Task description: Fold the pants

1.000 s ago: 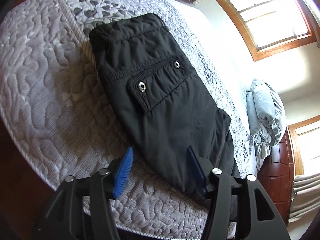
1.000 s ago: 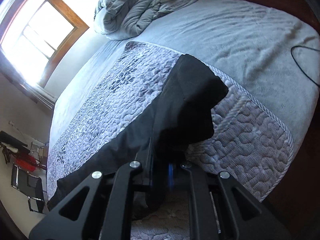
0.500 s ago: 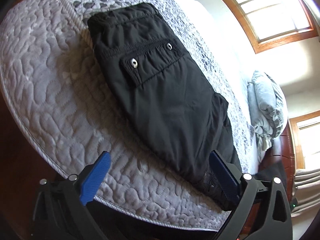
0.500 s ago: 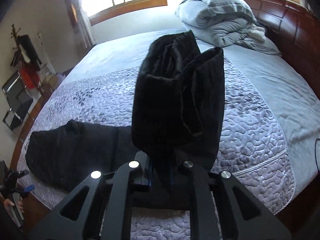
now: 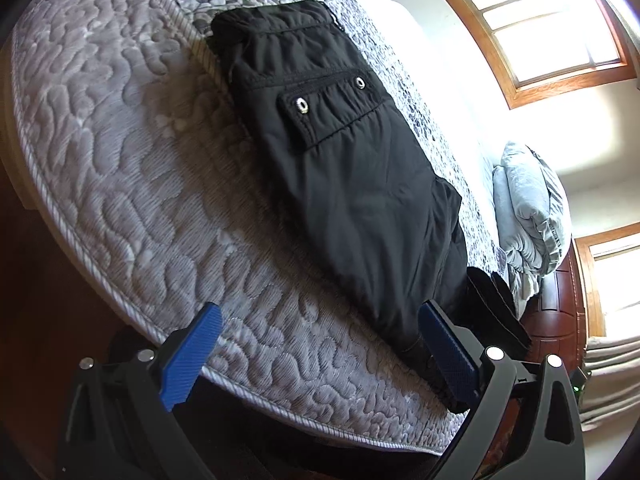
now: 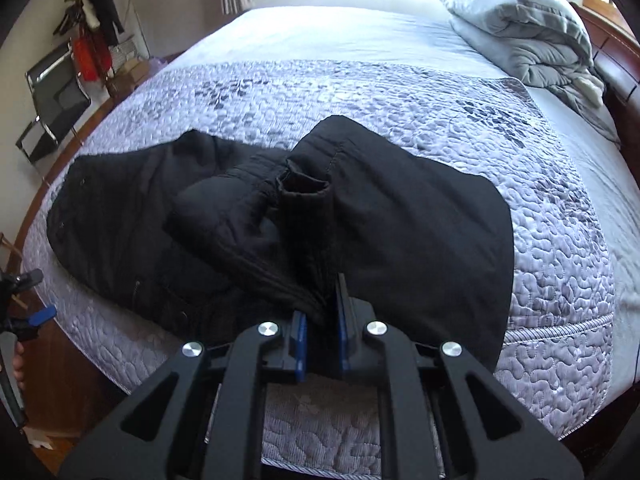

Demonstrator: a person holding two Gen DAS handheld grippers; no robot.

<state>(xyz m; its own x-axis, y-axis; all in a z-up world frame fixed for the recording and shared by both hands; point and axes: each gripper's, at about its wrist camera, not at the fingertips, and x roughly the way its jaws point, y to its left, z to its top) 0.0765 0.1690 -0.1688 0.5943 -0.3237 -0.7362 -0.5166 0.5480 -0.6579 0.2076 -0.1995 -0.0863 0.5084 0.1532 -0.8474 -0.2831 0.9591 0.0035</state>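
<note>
Two tools: right tool (image 6: 322, 320) pinches pants (image 6: 248, 216); left tool (image 5: 320, 344) spread wide beside them

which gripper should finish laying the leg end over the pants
Right. The right gripper is shut on the pants leg end, already over the lower half. The left gripper is open at the bed edge, holding nothing.

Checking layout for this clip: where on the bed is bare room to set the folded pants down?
Free: the plain sheet between the quilted runner and bundled duvet, and the quilt left of the pants in the left view. Crowded: mid-runner, where the right tongs grip the fabric.
</note>
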